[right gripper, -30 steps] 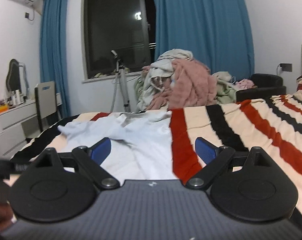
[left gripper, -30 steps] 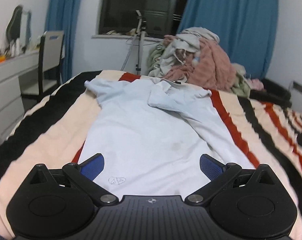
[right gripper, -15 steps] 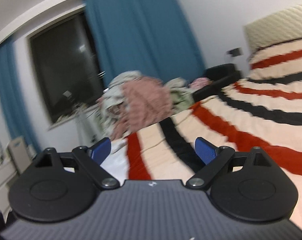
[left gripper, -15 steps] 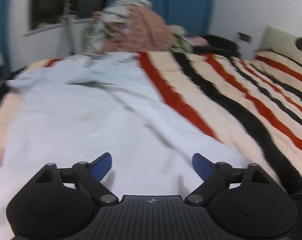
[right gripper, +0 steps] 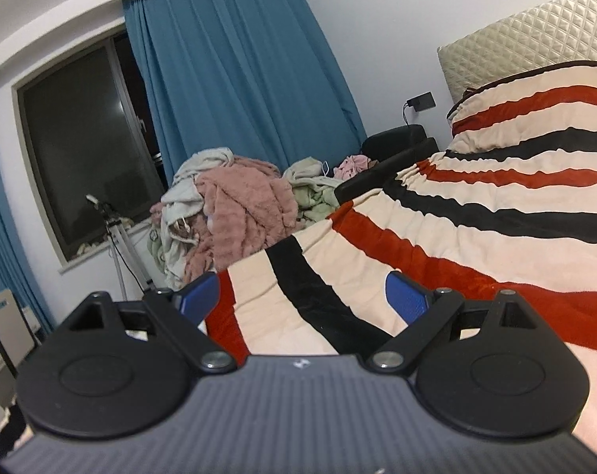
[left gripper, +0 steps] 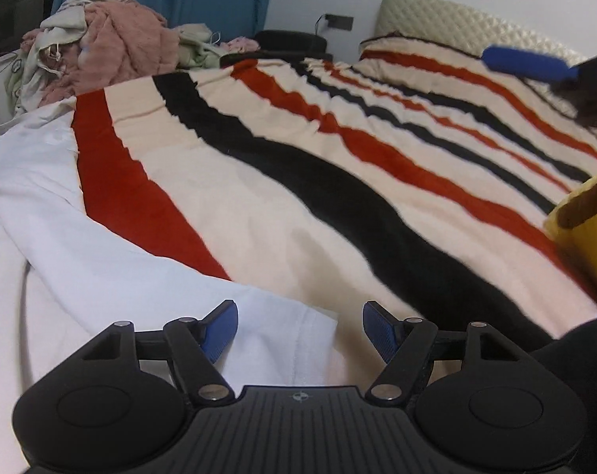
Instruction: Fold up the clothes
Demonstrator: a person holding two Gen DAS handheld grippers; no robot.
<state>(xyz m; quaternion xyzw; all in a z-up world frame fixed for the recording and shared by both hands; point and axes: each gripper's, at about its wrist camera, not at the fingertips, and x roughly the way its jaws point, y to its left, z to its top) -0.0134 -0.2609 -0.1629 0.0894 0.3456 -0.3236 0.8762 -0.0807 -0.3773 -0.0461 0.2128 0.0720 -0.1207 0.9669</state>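
Shirt [left gripper: 41,237] lengthwise toward clothes pile [left gripper: 96,51]

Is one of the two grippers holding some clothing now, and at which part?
Nothing is held. The left gripper is open over the white shirt's corner; the right gripper is open too.

Both views have swung right — the pale shirt [left gripper: 33,237] has slid from frame centre to the left edge under the left hand-held gripper [left gripper: 298,330], while the right hand-held gripper [right gripper: 302,296] now faces only the striped blanket [right gripper: 476,245].
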